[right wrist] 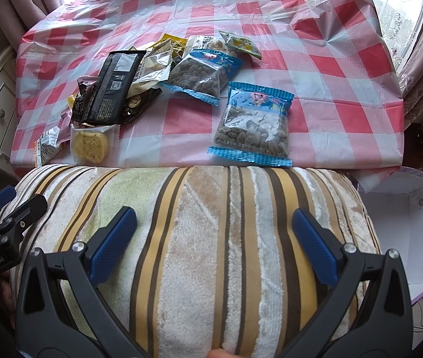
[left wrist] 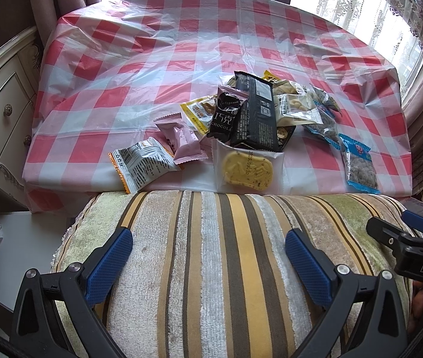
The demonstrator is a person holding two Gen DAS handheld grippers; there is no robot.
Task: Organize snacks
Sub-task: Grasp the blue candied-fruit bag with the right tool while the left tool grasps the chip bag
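Risk first: slippery film wrappers in an overlapping heap, easy to pinch two at once or drag the long black packet [left wrist: 254, 113] off its neighbours; loose checked tablecloth [left wrist: 151, 59] apt to bunch up under a low fingertip

Left to right: orange-edged white pouch [left wrist: 142, 165], pink packet [left wrist: 181, 140], chocolate bar [left wrist: 224, 113], yellow biscuit [left wrist: 247, 171] at the table's near edge, then blue-trimmed bag [right wrist: 253, 122] lying apart on the right

Left gripper [left wrist: 208, 253] spread wide, holding nothing, above the striped cushion [left wrist: 211, 253]; right gripper [right wrist: 214, 235] likewise agape and empty; all snacks ahead of both, beyond the cushion, none between the fingers
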